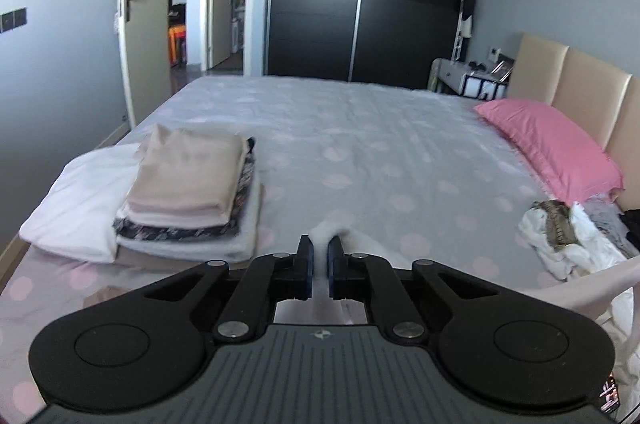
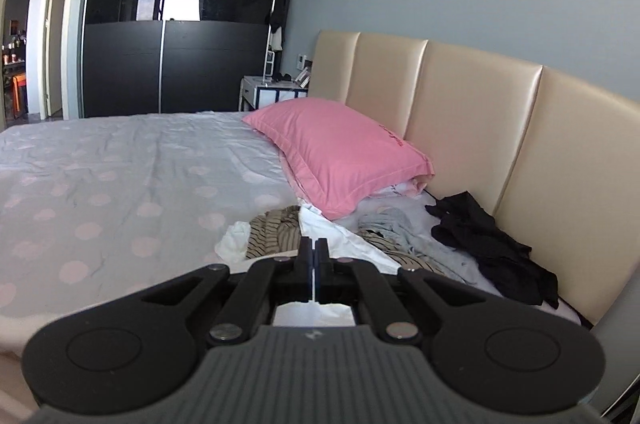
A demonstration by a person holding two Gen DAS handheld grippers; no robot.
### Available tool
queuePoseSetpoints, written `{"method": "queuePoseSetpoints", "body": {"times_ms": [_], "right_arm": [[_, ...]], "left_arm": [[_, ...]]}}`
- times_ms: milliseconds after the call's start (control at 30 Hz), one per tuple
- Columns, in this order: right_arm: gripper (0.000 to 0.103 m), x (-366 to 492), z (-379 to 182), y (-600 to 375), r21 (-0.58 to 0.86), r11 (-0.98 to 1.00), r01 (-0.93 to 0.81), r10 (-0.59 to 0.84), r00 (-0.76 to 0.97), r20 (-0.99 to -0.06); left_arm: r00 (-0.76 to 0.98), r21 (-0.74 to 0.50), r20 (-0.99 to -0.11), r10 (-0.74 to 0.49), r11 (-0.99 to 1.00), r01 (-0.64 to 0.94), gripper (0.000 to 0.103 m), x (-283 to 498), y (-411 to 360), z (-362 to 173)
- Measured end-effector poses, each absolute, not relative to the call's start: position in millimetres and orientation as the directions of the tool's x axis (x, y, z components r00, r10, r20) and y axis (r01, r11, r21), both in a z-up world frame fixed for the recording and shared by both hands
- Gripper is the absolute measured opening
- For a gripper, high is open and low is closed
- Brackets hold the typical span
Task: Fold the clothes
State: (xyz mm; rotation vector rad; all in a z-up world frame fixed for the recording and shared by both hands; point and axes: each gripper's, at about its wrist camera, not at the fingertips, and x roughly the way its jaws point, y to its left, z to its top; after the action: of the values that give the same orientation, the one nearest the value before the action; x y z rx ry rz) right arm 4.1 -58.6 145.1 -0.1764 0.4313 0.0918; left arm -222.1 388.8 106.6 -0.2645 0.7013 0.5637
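You stand at the near edge of a bed [image 1: 360, 127] covered in a pale sheet with pink dots, holding a hand-held gripper in each hand.

Your left hand-held gripper [image 1: 319, 256] has its jaws pinched on a bunch of white cloth [image 1: 332, 230], which rises between the blue pads and trails off toward the right. Your right hand-held gripper [image 2: 313, 256] is closed to a thin slit, with a sliver of white fabric caught in it; this looks like another part of the same white garment, stretched between your two hands, though the pictures do not settle that.

To the near left on the bed sits a neat stack of folded clothes [image 1: 188, 191]: a beige piece on top, a dark patterned one beneath, and a white one at the bottom. Just left of the stack lies a white pillow [image 1: 76, 207].

To the right, near the beige headboard [image 2: 480, 111] and below a pink pillow [image 2: 336, 155], lies a loose heap of unfolded clothes [image 2: 280, 228]: striped, white and grey-blue pieces tangled together, with a crumpled black garment [image 2: 492, 244] just beside the headboard.

Judging by this, the job is partway through: several items lie folded and stacked, one white piece is in your grip, and the heap on the right is left to fold.
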Motion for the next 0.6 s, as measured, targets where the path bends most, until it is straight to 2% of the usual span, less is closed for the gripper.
{"method": "queuePoseSetpoints", "body": {"times_ms": [133,333,467,600], "right_arm": [[0.000,30,97,-61,-0.227,0.971,-0.074,-0.054,0.857,-0.513],[0.000,55,8,-74,-0.323,0.945,-0.059,-0.190,0.704,-0.684],[0.000,57,-26,-77,-0.355,0.930,-0.100,-0.220,0.620,-0.753],[0.000,52,-41,-72,-0.362,0.918,-0.160,-0.209,0.579,-0.788]], "left_arm": [[0.502,0.036,-0.743,0.443,0.775,-0.631,0.005,-234,417,82],[0.251,0.109,-0.923,0.293,0.822,-0.559,0.005,-237,425,-12],[0.133,0.174,-0.955,0.264,0.866,-0.469,0.006,-238,411,-50],[0.127,0.194,-0.953,0.275,0.875,-0.443,0.014,-237,404,-53]]}}
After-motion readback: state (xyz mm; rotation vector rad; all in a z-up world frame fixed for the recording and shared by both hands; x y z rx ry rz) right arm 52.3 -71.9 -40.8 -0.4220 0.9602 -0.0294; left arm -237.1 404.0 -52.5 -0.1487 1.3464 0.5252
